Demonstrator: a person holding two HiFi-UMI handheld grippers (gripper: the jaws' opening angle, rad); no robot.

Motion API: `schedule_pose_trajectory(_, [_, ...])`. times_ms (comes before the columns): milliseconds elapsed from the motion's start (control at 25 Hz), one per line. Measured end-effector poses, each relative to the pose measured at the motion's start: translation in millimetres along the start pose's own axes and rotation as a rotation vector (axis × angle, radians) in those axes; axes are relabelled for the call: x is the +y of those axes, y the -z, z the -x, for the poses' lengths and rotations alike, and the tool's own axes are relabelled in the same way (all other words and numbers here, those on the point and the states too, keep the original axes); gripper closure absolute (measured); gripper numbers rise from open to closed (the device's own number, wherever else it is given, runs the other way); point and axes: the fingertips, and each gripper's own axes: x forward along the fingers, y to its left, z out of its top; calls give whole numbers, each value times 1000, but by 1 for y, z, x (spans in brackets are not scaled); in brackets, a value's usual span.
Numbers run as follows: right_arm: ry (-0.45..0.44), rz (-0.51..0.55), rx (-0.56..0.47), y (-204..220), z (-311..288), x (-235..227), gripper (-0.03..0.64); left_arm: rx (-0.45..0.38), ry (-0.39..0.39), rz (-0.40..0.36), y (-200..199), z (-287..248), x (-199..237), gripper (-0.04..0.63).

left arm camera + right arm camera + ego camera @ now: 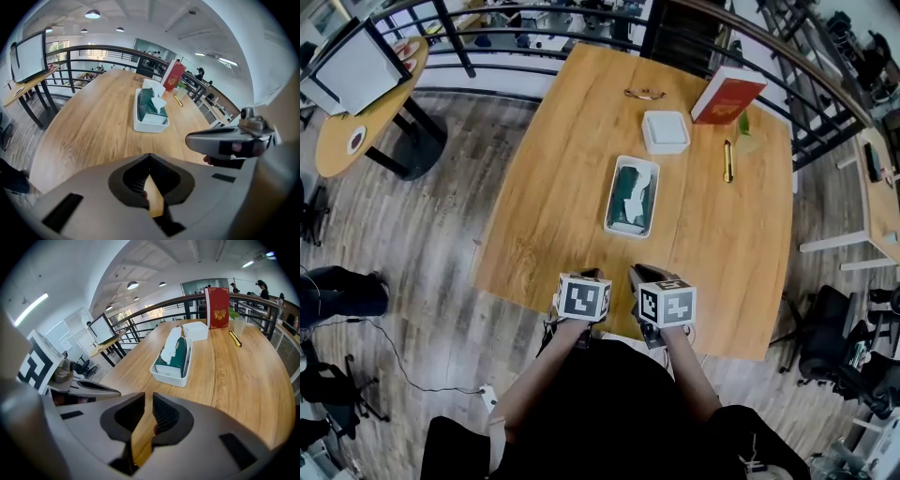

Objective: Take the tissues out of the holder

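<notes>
A white oblong holder lies in the middle of the wooden table, with a dark green tissue pack in it. A white tissue pokes up at the pack's far end. Both grippers hover side by side at the table's near edge, well short of the holder. My left gripper has its tips together with nothing between them. My right gripper shows a narrow slit between its jaws, also empty. Each gripper view has the holder straight ahead.
Beyond the holder sit a white square box, a red book, glasses, a yellow pen and a green cup. A dark railing curves behind the table. A round side table stands at left.
</notes>
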Motion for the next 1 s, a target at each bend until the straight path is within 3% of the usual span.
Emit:
schedule_pose_trajectory(560, [108,-50,-46,-78,-51,-24,325,47,65,27,-37,-16,44,597])
schedule_pose_trajectory(1000, [262,-74,1,-117,-88,-61,238,95,105,46,-40,-24,83,595])
